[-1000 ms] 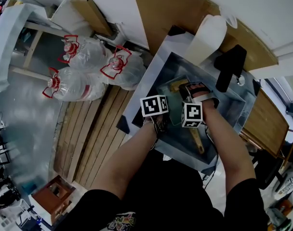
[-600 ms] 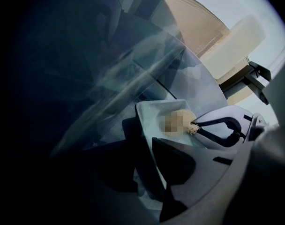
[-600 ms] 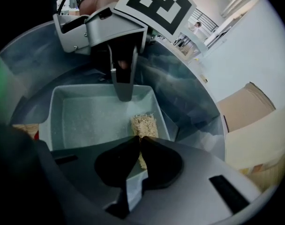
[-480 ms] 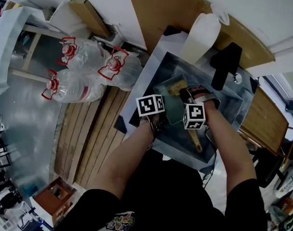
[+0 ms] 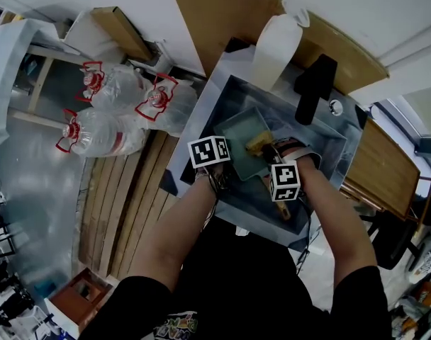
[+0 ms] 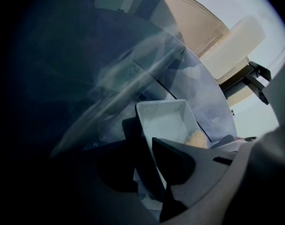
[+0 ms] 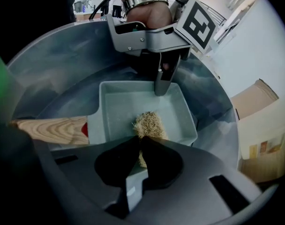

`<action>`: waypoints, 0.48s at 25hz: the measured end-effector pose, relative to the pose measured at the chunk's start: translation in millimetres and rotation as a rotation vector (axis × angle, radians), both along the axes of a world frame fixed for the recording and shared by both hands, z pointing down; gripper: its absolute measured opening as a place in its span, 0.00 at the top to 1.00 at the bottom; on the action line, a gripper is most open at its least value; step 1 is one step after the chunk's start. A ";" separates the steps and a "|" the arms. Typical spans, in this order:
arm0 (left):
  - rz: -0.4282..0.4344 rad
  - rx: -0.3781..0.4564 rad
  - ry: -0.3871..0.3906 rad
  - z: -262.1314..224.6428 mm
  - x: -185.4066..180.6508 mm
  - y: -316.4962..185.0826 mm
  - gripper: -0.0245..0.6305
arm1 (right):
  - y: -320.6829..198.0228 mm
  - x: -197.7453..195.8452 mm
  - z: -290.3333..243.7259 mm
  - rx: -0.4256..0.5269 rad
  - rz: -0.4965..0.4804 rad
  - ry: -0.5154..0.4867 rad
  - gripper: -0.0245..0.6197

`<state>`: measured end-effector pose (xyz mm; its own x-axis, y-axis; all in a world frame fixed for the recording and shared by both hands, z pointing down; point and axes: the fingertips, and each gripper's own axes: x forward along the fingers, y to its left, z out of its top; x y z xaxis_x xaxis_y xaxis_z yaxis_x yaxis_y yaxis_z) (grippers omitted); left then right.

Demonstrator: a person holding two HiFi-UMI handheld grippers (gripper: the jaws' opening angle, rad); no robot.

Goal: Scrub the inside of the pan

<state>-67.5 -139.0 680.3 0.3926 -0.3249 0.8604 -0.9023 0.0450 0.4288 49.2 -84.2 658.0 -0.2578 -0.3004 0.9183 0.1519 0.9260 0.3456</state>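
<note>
A rectangular grey pan (image 5: 238,139) with a wooden handle (image 7: 53,129) lies in a steel sink (image 5: 322,151). My left gripper (image 6: 154,161) is shut on the pan's side wall (image 6: 145,139); in the right gripper view its jaw tips (image 7: 161,88) bite the far rim. My right gripper (image 7: 138,146) is shut on a tan bristly scrub brush (image 7: 147,124), which rests on the pan's inner floor (image 7: 126,109). The head view has the brush (image 5: 258,145) at the pan's right side, between the two marker cubes.
A white plastic jug (image 5: 276,42) and a black faucet (image 5: 312,87) stand at the sink's far edge. A wooden counter (image 5: 222,16) lies behind. Large water bottles (image 5: 105,112) sit on the floor at the left, beside wooden planks (image 5: 134,197).
The brush has slid across the pan floor from its far end toward the near side. The left gripper has stayed clamped on the pan rim. The head camera has shifted.
</note>
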 end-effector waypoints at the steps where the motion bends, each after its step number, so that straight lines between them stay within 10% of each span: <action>1: -0.001 -0.001 0.000 -0.1 -0.1 0.0 0.81 | 3.2 1.6 -0.8 -0.007 0.001 0.004 0.92; 12: -0.001 0.000 0.001 -0.4 0.1 0.7 0.81 | 39.8 18.3 -7.1 -0.080 -0.021 0.048 0.92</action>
